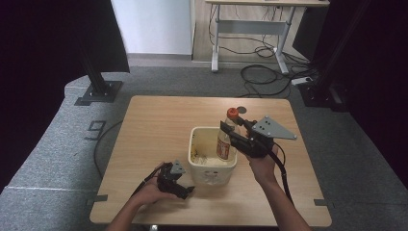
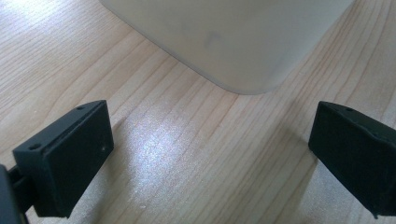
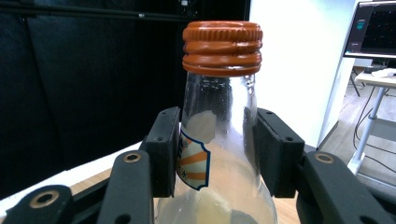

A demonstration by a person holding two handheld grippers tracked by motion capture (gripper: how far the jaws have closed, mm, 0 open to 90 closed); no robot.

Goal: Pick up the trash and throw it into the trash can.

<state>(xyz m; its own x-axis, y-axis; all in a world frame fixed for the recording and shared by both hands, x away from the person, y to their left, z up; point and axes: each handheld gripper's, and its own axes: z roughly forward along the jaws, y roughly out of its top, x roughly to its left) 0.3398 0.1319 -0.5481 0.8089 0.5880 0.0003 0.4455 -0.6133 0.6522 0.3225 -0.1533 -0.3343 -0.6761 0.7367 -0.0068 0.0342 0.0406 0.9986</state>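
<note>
A clear glass bottle (image 1: pixel 226 137) with an orange screw cap (image 3: pixel 222 47) and a blue-and-orange label stands upright, its lower part inside a cream bin (image 1: pixel 197 166) on the wooden table (image 1: pixel 159 120). My right gripper (image 1: pixel 230 133) is shut on the bottle (image 3: pixel 219 154) at its shoulder, one black pad on each side. My left gripper (image 1: pixel 188 191) rests low on the table just left of the bin's front, held by a hand. Its jaws stand wide apart over bare wood, and the bin's rounded corner (image 2: pixel 247 70) lies just ahead of them.
Pale scraps lie in the bottom of the bin. The table's front edge runs close behind the left hand. Beyond the table are grey carpet, a dark stand base (image 1: pixel 98 91), a desk frame (image 1: pixel 250 29) and loose cables (image 1: pixel 264 77).
</note>
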